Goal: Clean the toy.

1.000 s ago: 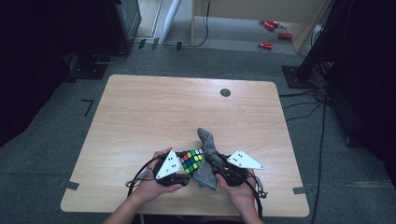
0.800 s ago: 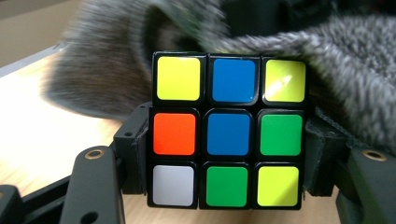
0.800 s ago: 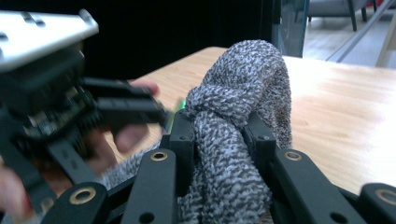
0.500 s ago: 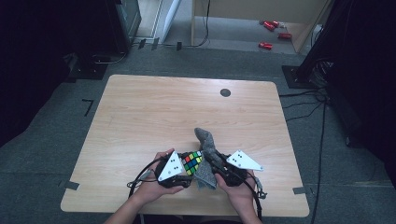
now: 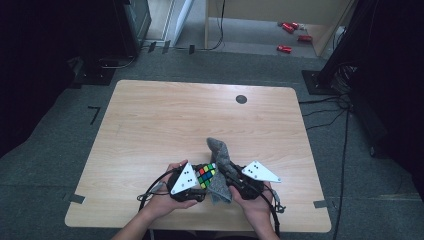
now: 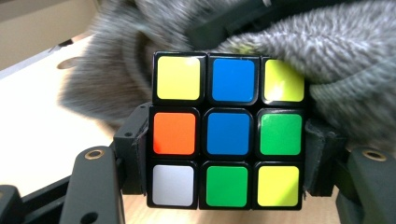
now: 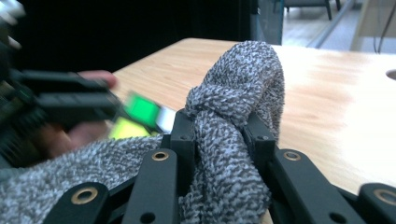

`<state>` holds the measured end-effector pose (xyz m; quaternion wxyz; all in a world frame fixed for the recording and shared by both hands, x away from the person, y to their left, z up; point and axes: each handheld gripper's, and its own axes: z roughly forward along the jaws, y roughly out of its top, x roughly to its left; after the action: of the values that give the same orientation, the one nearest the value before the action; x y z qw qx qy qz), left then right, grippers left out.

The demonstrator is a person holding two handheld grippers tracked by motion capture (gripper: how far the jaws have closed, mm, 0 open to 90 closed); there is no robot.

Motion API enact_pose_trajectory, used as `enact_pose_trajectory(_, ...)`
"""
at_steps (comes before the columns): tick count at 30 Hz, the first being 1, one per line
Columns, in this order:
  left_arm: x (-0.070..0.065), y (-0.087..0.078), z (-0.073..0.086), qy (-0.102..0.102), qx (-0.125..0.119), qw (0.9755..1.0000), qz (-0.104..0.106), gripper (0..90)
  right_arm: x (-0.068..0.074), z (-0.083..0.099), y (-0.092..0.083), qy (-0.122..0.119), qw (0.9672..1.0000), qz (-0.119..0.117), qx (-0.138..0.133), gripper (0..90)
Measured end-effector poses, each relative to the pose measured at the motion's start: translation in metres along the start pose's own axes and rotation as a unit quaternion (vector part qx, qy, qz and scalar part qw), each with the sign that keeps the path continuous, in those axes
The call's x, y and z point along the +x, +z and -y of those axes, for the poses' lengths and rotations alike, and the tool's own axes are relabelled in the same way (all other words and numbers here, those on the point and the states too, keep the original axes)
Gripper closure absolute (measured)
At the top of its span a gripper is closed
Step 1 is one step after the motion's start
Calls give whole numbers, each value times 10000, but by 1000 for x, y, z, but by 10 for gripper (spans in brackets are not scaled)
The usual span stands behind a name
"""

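Observation:
A scrambled colour cube sits squarely between the jaws of my left gripper, whose pads press on both its sides. In the high view the cube is near the table's front edge, between the two hands. My right gripper is shut on a bunched grey knitted cloth. The cloth rises above the cube and drapes down beside it, touching the cube's far side in the left gripper view. The left gripper and the right gripper face each other closely.
The wooden table has a round dark grommet at the back right. Cables trail from both grippers over the front edge. Dark cabinets and red items lie on the floor beyond the table.
The cloth's raised tip has shifted slightly. Both hands and the cube stay in the same place.

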<state>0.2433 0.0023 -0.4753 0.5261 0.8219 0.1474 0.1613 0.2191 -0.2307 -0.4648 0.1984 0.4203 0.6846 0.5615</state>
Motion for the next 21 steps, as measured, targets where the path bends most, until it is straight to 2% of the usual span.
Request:
enact_pose_trajectory(2,6,-3,0,-110,-49,9999,-59,342,-1,1,-1,9,10000,16,30,716)
enact_pose_trajectory(5,8,-3,1,-177,-17,9998,-16,342,10,-4,-3,-134,9999,-97,-49,719)
enact_pose_trajectory(8,-2,3,1,-60,61,9999,148,343,21,-9,-3,-260,9991,-290,-141,717)
enact_pose_trajectory(10,-9,6,1,73,91,9998,172,343,22,-10,-2,-290,9991,-254,-153,716)
enact_pose_trajectory(11,-9,6,0,69,76,9998,182,343,19,-9,-2,-238,9994,-219,-144,716)
enact_pose_trajectory(13,-7,3,-1,57,38,9999,127,342,9,-5,-1,-77,9999,-103,-116,716)
enact_pose_trajectory(16,4,-3,-1,-61,-32,10000,-28,342,1,0,-1,-14,10000,21,-35,716)
enact_pose_trajectory(19,13,-8,1,-197,-71,9997,-110,342,8,-2,-1,-57,9999,-74,-56,720)
enact_pose_trajectory(21,12,-7,1,-215,-53,9997,-36,342,17,-6,-2,-184,9996,-175,-118,719)
